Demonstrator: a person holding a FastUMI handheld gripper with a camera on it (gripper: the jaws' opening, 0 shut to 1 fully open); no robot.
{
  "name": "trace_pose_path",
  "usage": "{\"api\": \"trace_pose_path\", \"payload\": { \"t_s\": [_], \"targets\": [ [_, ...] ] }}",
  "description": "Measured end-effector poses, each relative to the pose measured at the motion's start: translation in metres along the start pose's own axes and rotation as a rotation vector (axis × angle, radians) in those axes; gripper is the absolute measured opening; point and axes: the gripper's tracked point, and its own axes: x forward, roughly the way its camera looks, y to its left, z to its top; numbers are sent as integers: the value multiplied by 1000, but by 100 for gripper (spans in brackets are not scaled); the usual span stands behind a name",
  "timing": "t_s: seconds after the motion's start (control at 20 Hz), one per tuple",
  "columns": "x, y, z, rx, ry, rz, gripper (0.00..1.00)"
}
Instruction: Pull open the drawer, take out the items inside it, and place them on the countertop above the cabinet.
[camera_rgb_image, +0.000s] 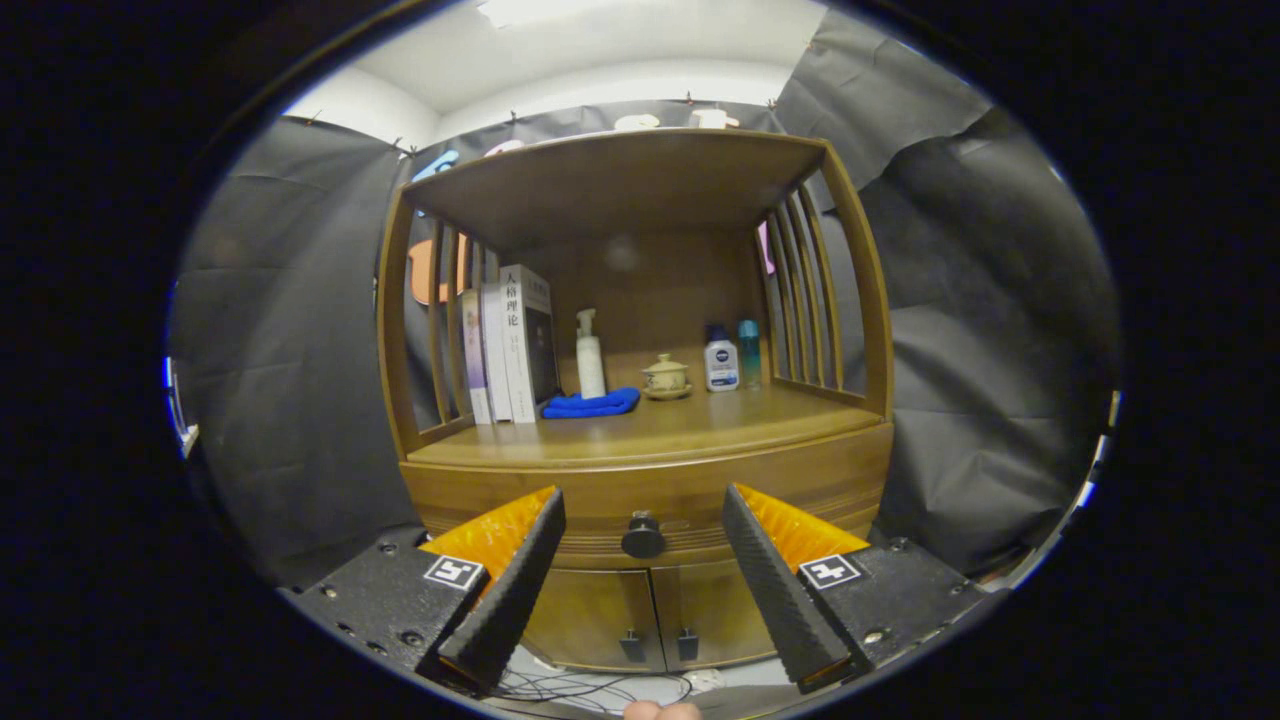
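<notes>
Holding the gripper (644, 520) level and facing the drawer knob (642, 537), fingers spread wide apart and gripping nothing. Framing the knob between the two fingertips (548, 505), one to each side of it, apparently still short of it and not touching. Showing a sliver of what is probably a fingertip of the person's hand (660, 710) well below the knob.
</notes>
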Motion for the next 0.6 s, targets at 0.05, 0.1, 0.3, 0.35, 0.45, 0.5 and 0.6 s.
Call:
{"api": "trace_pose_path", "payload": {
  "t_s": [0.05,0.1,0.3,0.35,0.45,0.5,0.6],
  "targets": [
    [-1,0,1,0,-1,0,100],
    [-1,1,1,-3,-1,0,100],
    [0,2,1,-7,1,2,100],
    [0,2,1,-8,0,2,100],
    [1,2,1,-8,1,1,100],
    [1,1,0,-5,1,2,100],
    [1,0,0,-3,4,-1,100]
  ]
}}
